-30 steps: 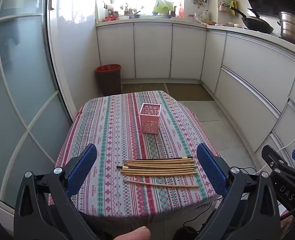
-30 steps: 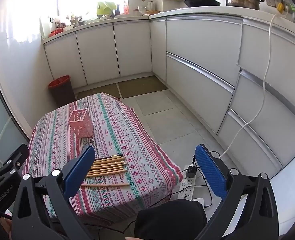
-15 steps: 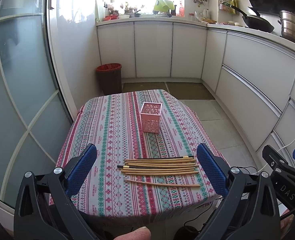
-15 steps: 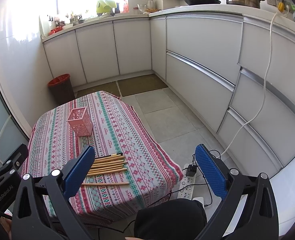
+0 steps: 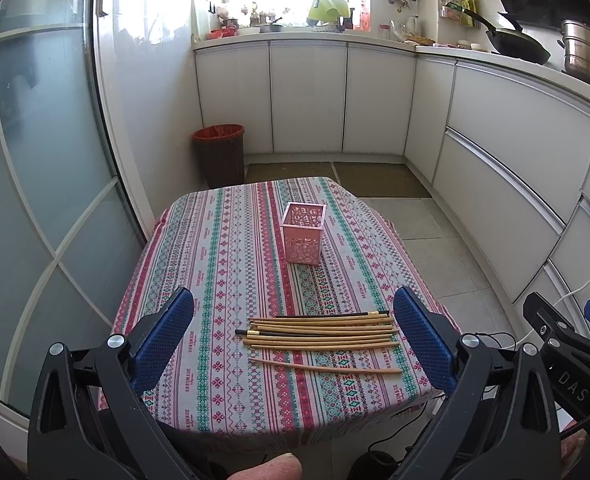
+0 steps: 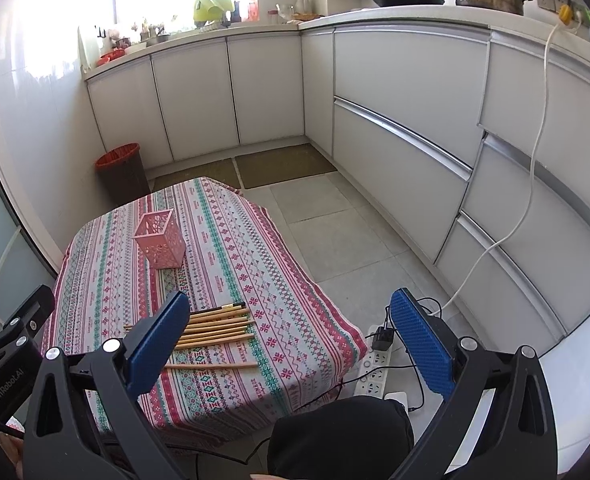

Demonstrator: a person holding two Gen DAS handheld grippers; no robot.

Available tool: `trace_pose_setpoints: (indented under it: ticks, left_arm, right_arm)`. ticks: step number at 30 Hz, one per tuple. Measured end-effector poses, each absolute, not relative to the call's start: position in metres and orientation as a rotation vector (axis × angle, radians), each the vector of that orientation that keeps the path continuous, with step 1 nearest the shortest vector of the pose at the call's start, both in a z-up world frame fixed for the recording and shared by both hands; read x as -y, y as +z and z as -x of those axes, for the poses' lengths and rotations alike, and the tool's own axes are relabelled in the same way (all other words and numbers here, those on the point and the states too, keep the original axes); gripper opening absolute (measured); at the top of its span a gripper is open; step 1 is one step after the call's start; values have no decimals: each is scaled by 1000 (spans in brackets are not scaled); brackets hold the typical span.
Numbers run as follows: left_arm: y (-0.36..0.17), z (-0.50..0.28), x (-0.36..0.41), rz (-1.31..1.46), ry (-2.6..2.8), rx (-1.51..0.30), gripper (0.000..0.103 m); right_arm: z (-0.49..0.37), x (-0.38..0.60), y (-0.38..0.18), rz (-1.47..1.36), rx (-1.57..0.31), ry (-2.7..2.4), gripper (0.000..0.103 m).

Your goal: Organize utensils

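Observation:
Several wooden chopsticks [image 5: 321, 330] lie side by side across the near part of a small table with a striped patterned cloth [image 5: 223, 256]; one chopstick [image 5: 325, 365] lies apart, closest to me. A pink openwork holder [image 5: 303, 233] stands upright behind them. My left gripper [image 5: 293, 336] hovers open above the table's near edge, framing the chopsticks. The right wrist view shows the chopsticks [image 6: 215, 326] and the holder [image 6: 161, 239] to the left. My right gripper [image 6: 289, 338] is open, held off the table's right side above the floor, holding nothing.
White kitchen cabinets [image 5: 307, 98] run along the back and right. A red-rimmed bin [image 5: 219, 154] stands behind the table. A power strip with cables [image 6: 375, 364] lies on the tiled floor at the table's right. A glass door [image 5: 43, 184] bounds the left. A dark-clothed knee [image 6: 339, 436] is below.
Both views have shifted slightly: the table and chopsticks sit a little lower and nearer in frame. Both grippers remain open and nothing was grasped.

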State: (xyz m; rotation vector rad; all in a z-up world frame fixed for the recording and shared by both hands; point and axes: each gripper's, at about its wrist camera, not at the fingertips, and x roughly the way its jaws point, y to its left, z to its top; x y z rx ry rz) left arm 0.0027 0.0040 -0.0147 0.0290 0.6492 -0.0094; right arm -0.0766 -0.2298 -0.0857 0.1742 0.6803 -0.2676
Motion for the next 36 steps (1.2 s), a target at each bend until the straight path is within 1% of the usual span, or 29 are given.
trace_pose_setpoints:
  ticks: [29,36]
  left_arm:
    - [-23,-6,-8,-23,-4,-675,96]
    - [-43,-36,-32,34,61,-783,96]
  right_arm:
    - [71,230,-91,-172,-714,-262,98]
    - [63,252,-103,-214,-749,-300,97]
